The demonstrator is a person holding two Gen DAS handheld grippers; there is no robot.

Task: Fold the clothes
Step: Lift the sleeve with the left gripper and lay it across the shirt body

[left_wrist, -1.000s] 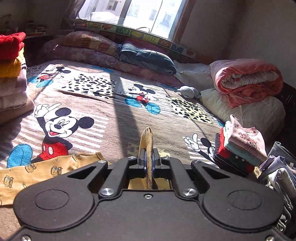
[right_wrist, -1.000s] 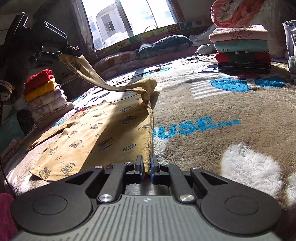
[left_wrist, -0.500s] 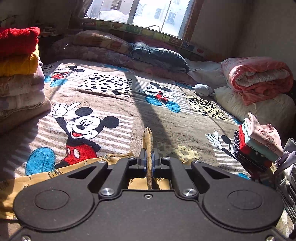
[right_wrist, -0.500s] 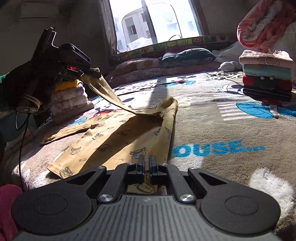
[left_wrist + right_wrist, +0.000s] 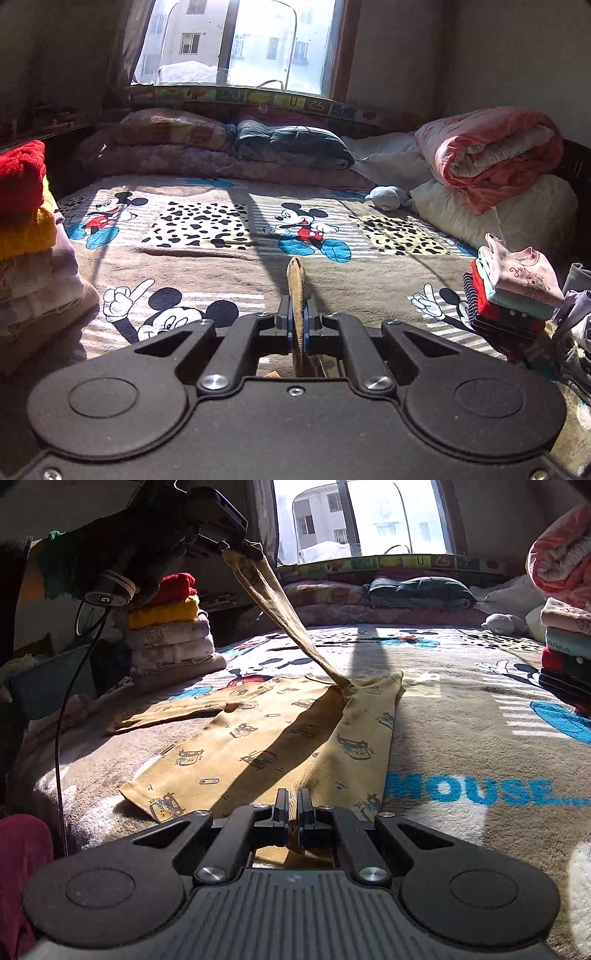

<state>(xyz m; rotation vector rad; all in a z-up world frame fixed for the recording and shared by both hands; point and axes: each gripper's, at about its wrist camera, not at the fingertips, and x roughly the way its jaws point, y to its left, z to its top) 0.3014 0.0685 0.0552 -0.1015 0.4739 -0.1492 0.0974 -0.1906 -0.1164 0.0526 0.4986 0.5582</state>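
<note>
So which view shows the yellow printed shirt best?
The right wrist view: the yellow printed shirt lies spread on the blanket, one sleeve lifted by the left tool. The left wrist view shows only a pinched strip in its closed fingers.

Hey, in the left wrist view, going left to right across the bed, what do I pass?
Stack with the red sweater on top → yellow fabric strip pinched in the left gripper → small grey plush toy → rolled pink quilt → stack with the pink top.
</note>
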